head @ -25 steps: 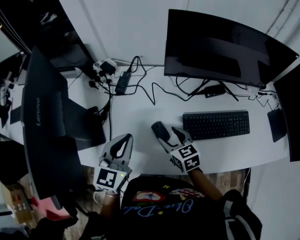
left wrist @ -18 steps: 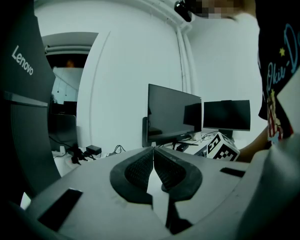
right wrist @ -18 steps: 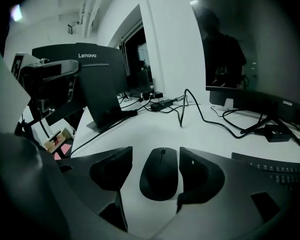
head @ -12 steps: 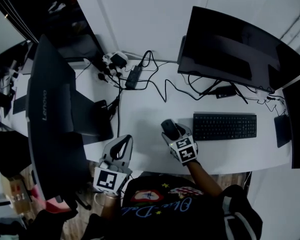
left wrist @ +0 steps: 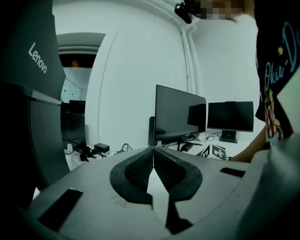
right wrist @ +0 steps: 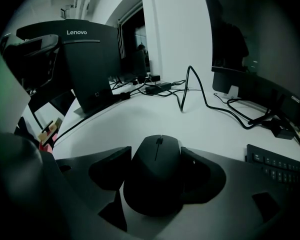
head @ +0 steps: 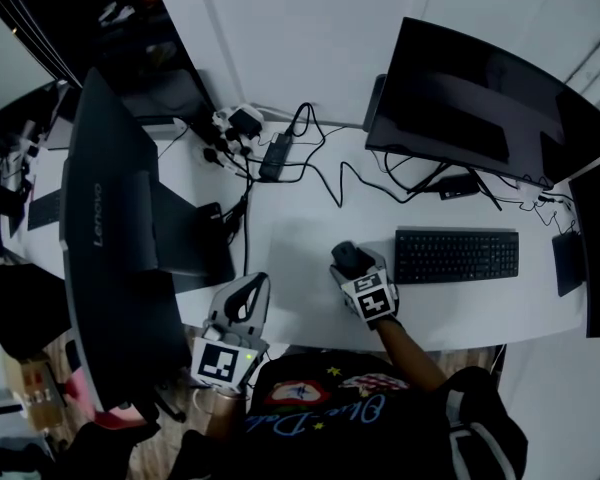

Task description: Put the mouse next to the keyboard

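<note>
Your right tool [right wrist: 156,167] clamps the black rounded plastic mouse [right wrist: 157,151] near the flat black keyboard [head: 456,255]; your left tool [left wrist: 153,160] is clenched, empty.

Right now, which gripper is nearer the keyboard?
Right. The right gripper, clamped on the mouse, sits just left of the keyboard; the left gripper is much farther left.

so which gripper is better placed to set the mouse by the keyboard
Right. The right gripper holds the mouse close to the keyboard; the left gripper is shut, empty, back at the desk edge.
</note>
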A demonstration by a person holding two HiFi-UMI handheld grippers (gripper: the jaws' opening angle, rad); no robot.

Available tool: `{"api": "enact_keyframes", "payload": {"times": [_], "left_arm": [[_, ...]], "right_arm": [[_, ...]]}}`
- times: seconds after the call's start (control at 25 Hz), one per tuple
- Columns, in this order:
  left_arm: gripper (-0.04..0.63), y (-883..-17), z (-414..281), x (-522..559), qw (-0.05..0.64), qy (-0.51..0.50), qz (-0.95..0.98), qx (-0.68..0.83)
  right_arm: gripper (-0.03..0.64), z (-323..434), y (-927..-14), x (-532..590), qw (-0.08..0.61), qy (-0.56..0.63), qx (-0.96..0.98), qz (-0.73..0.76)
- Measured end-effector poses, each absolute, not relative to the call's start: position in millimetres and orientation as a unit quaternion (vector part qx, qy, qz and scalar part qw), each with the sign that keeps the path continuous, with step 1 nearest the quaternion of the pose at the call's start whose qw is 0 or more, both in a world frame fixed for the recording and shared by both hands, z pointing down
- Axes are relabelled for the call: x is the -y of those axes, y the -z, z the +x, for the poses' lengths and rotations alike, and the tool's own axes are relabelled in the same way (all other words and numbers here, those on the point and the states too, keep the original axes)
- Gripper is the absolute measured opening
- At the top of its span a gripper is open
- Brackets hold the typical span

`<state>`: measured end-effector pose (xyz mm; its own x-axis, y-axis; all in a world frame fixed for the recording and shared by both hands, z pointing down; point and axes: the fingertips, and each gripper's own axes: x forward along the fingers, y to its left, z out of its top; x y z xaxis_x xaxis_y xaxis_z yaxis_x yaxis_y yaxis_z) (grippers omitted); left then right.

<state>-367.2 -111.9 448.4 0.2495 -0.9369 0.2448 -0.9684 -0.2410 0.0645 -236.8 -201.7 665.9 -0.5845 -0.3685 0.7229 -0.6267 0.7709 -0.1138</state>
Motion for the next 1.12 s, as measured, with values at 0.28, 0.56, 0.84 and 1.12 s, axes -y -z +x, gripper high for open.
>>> {"api": "enact_keyframes", "payload": {"times": [0.28,0.56,0.84,1.12], "left_arm": [[0.003,-448,-366,115,0.099,-0.072,0.793,0.597],[0.003,-451,-363,116,0.101,-0.072,0.803,0.583],[0.003,-458,-356,124,0.109,-0.069,0.820,0.558],[0.003,-462,-339,144,0.099,-0.065,0.848,0.517]], "right_arm": [[0.268,-237,-670,205,0.356,-0.179,0.864,0.309],[0.270,-226,-663,209,0.328,-0.199,0.858,0.340],[0.270,-212,-635,210,0.290,-0.209,0.856,0.374],[0.270,-181,-595,216,0.243,-0.206,0.846,0.428]]}}
